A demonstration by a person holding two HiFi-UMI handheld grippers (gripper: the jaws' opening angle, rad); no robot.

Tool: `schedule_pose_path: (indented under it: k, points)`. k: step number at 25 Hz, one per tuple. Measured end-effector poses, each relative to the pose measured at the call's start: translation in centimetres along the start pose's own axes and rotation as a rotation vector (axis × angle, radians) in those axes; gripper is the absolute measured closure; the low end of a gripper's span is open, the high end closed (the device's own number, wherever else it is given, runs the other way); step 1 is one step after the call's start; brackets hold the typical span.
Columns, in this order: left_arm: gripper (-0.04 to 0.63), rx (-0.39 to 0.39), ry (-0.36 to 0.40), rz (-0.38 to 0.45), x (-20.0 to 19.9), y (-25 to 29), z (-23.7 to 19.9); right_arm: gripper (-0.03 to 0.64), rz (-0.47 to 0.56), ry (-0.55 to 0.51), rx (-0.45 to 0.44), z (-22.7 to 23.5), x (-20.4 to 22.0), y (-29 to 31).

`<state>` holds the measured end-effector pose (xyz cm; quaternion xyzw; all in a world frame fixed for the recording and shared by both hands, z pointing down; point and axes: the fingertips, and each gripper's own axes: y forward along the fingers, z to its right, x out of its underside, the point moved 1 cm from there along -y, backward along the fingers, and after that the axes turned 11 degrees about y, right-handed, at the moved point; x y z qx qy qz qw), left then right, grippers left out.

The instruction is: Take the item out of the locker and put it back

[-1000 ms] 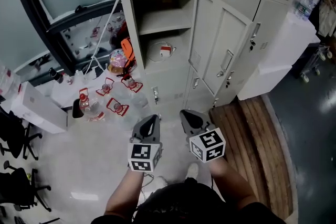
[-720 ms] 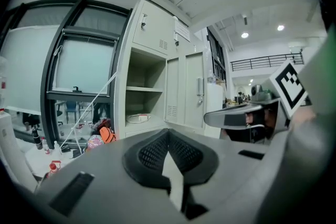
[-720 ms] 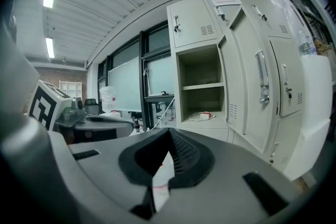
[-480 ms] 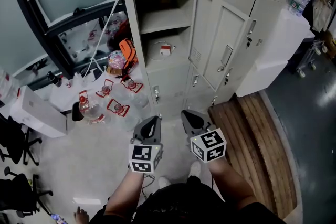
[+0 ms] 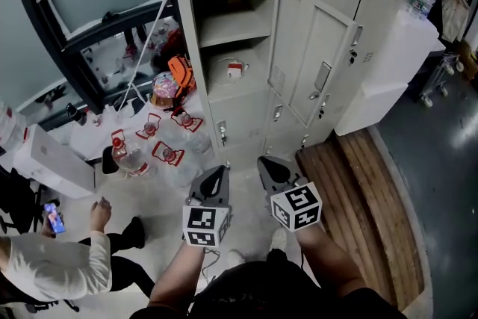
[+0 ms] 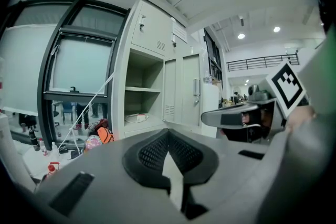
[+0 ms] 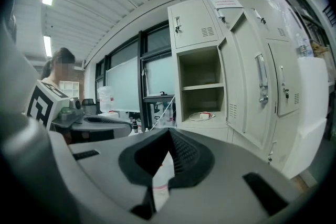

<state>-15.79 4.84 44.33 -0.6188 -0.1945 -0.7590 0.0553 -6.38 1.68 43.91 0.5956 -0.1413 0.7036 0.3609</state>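
The item [image 5: 234, 71], a coiled white cable with a small white and red block, lies on the lower shelf of the open locker [image 5: 196, 48]. It also shows in the left gripper view [image 6: 137, 117] and the right gripper view [image 7: 202, 115]. My left gripper [image 5: 214, 177] and right gripper [image 5: 272, 168] are held side by side in front of the locker, well short of it. Both point toward the open compartment. Each is shut, with nothing between its pads. The locker door [image 5: 310, 60] stands swung open to the right.
Several water bottles with red labels [image 5: 153, 142] and an orange bag [image 5: 179, 75] sit on the floor left of the locker. A white box [image 5: 56, 153] lies further left. A person with a phone [image 5: 60, 265] crouches at the lower left. A wooden pallet [image 5: 358, 198] lies on the right.
A person in a white sleeve holding a phone has come into the lower left of the head view. Both grippers stay shut and almost where they were.
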Motion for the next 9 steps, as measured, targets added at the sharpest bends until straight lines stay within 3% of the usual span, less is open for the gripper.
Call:
schedule_pose_path:
  k: [9]
  points:
    - [0.591, 0.002, 0.006, -0.001, 0.35, -0.06, 0.2, 0.617, -0.001, 0.002, 0.001, 0.05, 0.26, 0.06]
